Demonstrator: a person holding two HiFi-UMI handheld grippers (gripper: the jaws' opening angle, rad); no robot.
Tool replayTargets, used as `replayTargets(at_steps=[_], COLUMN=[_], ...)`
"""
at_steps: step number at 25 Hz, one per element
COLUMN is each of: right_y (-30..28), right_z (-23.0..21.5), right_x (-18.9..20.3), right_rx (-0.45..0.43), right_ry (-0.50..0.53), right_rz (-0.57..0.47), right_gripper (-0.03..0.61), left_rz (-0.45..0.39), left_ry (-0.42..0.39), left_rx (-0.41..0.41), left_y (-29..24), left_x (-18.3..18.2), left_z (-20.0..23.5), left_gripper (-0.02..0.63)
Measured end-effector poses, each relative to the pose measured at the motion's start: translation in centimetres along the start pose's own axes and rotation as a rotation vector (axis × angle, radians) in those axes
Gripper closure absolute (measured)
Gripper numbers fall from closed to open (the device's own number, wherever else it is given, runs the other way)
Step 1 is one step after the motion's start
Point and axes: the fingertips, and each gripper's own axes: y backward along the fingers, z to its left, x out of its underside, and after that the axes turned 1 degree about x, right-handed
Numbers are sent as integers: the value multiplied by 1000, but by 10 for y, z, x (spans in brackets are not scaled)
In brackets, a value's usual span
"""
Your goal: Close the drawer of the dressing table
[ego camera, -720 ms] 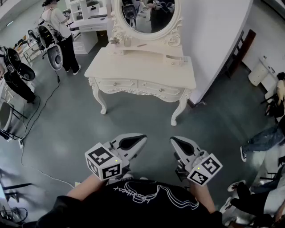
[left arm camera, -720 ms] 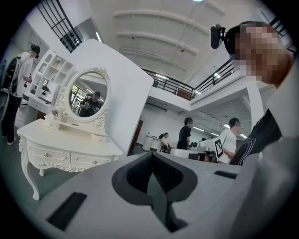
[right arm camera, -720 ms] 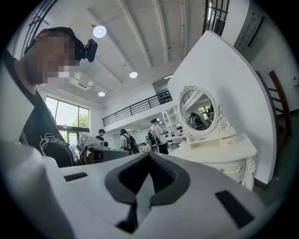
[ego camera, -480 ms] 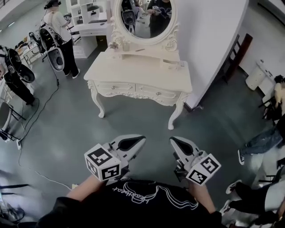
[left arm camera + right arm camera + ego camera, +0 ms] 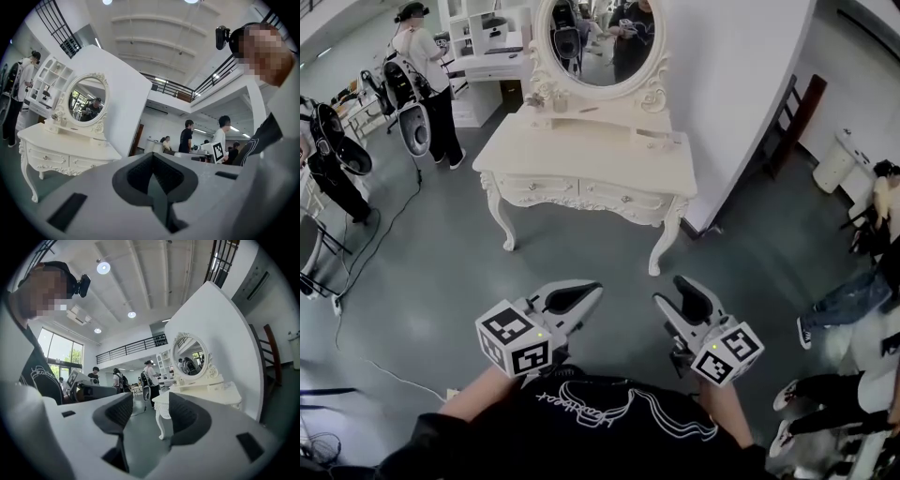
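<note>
The white dressing table (image 5: 581, 155) with an oval mirror (image 5: 595, 37) stands ahead of me against a white wall. Its two drawer fronts (image 5: 542, 187) look level with the table's front; I cannot tell if either is ajar. Both grippers hover low in the head view, well short of the table, nothing in them. My left gripper (image 5: 581, 292) is shut, its pads (image 5: 140, 176) meeting, with the table (image 5: 65, 150) far off at the left. My right gripper (image 5: 680, 295) is open, and the table (image 5: 201, 392) shows beyond the gap between its pads (image 5: 185, 416).
A person (image 5: 427, 75) stands at the back left beside black equipment (image 5: 337, 150), and a cable (image 5: 384, 234) runs over the grey floor. A white wall (image 5: 731, 94) rises right of the table. Seated people (image 5: 853, 291), a brown chair (image 5: 792, 117) and a white bin (image 5: 830, 159) are at the right.
The table has drifted slightly up and left in the head view. The right gripper has shifted a little to the right and shows more of its dark pad. The left gripper keeps its place.
</note>
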Motion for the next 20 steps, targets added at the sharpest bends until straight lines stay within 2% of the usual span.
replayTargets(at_steps=[6,15,20], right_y=[-3,-22,-47], right_z=[-15,-47,-75], right_x=[11,16,12], right_rx=[35,66,89], right_ry=[12,11,12], right_rz=[30,46,46], right_gripper=[282,282,287], left_rz=[7,21,24], left_ry=[12,24,29], left_rx=[-15,-7,-6], left_y=[-3,-31,-51], left_x=[4,5,-1], left_z=[10,43,76], left_gripper=[611,611,611])
